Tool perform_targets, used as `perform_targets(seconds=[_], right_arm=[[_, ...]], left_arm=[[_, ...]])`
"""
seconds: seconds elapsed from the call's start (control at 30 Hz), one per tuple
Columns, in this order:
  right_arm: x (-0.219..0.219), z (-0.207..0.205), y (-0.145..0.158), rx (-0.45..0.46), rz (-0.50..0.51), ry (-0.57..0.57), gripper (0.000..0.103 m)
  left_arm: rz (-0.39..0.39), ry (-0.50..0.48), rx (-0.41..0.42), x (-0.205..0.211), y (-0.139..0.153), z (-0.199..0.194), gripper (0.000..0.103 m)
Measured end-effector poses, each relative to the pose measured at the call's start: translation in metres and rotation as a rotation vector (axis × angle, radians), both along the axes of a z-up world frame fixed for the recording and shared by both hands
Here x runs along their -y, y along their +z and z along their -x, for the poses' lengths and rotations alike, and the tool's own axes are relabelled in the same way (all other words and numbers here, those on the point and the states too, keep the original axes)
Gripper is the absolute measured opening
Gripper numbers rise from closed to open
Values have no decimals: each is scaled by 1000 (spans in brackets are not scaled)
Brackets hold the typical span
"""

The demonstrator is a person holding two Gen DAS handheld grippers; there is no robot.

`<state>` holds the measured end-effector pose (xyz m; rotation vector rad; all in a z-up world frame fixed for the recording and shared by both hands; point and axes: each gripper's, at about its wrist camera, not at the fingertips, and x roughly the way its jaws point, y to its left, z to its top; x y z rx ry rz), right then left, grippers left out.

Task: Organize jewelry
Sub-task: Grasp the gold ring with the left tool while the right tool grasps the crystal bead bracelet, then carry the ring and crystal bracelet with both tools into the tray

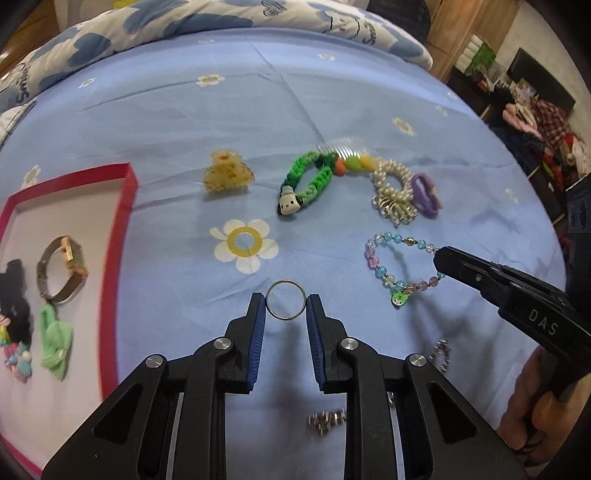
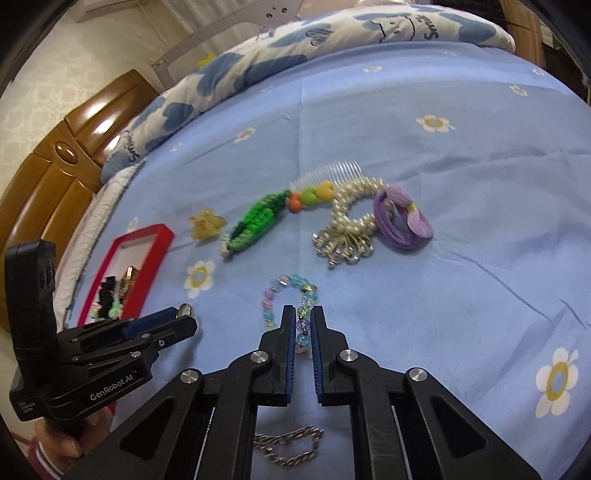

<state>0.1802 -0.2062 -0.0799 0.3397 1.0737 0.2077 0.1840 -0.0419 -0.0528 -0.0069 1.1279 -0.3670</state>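
Note:
My left gripper (image 1: 286, 304) is shut on a silver ring (image 1: 286, 300), held above the blue bedsheet; the ring also shows in the right wrist view (image 2: 185, 310). My right gripper (image 2: 303, 325) is shut on a pastel beaded bracelet (image 2: 280, 302), whose loop hangs lifted in the left wrist view (image 1: 384, 258). A red-rimmed tray (image 1: 118, 236) at the left holds a gold watch (image 1: 62, 269), a green bow (image 1: 55, 347) and a black hair tie (image 1: 13, 295).
On the sheet lie a yellow claw clip (image 1: 227, 173), a green braided band (image 1: 306, 181), a clear comb (image 1: 343, 146), a pearl scrunchie (image 1: 393, 188), a purple hair tie (image 1: 426, 194) and a silver chain (image 2: 288, 446). A duvet (image 1: 207, 18) lies behind.

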Motion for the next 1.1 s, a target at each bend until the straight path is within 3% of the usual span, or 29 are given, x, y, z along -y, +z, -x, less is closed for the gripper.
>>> perform_targets(seconds=[0.4, 1.1], right_arm=[[-32, 7, 46, 84, -47, 65, 7], [-148, 8, 68, 107, -128, 279, 7]], left_arm=[[68, 91, 68, -58, 44, 30, 20], [71, 336, 77, -182, 48, 64, 20]])
